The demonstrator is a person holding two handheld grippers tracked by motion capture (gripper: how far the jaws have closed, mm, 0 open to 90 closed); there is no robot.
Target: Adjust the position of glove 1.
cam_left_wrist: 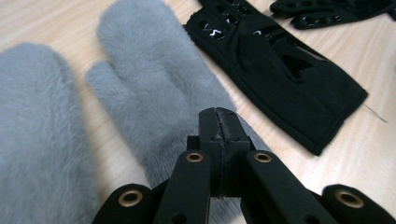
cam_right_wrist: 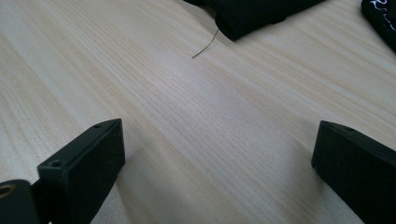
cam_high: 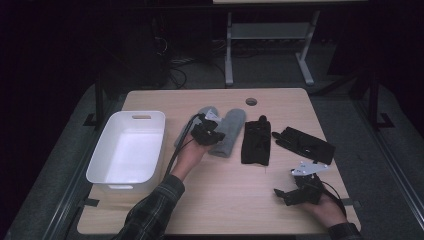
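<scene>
**Grey mitten next, near the bin**

The left gripper (cam_left_wrist: 218, 116) hovers over the right grey mitten (cam_left_wrist: 154, 79), jaws pressed together on nothing. That mitten lies mid-table beside its twin (cam_left_wrist: 37, 135), right of the white bin (cam_high: 131, 145). It looks soft, light and floppy; the cuff seems the best pinch. The left gripper view shows fur and the black glove (cam_left_wrist: 280, 70) close. The high view shows the right gripper (cam_high: 286, 196), jaws apart, resting near the table's front edge.

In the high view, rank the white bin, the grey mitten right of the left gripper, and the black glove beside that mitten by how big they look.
1. white bin, plainly largest.
2. black glove and grey mitten: too close to rank; the left gripper covers part of the mitten.
</scene>
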